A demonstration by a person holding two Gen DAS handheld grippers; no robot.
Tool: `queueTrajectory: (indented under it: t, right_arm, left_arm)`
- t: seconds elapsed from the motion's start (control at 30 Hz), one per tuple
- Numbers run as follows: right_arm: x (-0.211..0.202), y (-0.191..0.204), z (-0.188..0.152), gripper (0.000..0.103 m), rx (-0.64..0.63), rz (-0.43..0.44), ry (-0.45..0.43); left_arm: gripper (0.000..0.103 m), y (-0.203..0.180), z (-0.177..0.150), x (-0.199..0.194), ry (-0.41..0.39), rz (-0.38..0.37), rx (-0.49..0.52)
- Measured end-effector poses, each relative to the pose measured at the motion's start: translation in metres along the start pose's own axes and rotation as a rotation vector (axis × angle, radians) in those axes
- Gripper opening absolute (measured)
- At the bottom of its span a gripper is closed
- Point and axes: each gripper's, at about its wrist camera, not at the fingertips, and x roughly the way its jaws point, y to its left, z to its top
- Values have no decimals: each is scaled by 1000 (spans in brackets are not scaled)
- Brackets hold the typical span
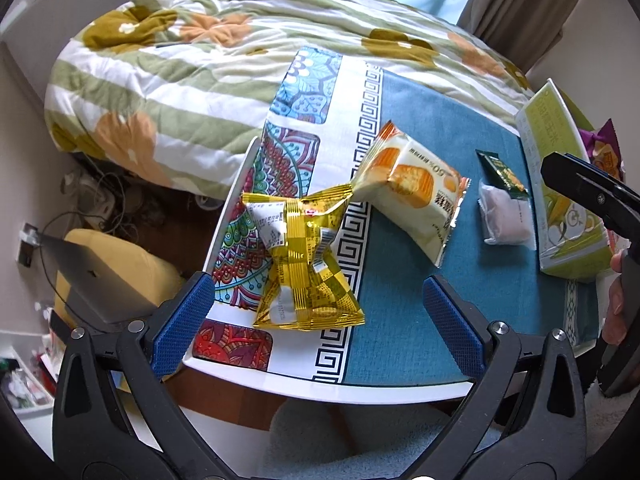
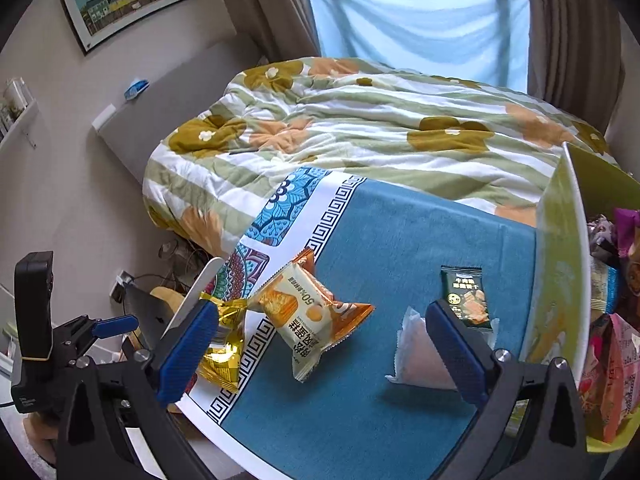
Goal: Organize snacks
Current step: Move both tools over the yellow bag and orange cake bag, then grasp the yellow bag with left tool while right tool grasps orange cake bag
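The gold packet lies mid-frame on the table, its long axis running lower right to upper left, between the spread, empty fingers of the left gripper. The right gripper is also released, empty. At right, the box is cut off, its contents unclear.

I can read "50%" on the orange-and-cream cake packet, lying between my right jaws (its large Chinese characters sit upside down to me). The dark green sachet beyond the right-hand jaw carries print too small to read.
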Motion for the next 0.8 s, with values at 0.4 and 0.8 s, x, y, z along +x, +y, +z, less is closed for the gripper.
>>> queueTrajectory:
  t: [0.4, 0.8]
  right_arm:
    - [91, 15, -8, 103, -317, 36, 192]
    - [137, 23, -11, 103, -447, 70, 290]
  left_arm:
    - [98, 4, 4, 64, 72, 96, -89]
    - [70, -5, 6, 89, 113, 171, -69]
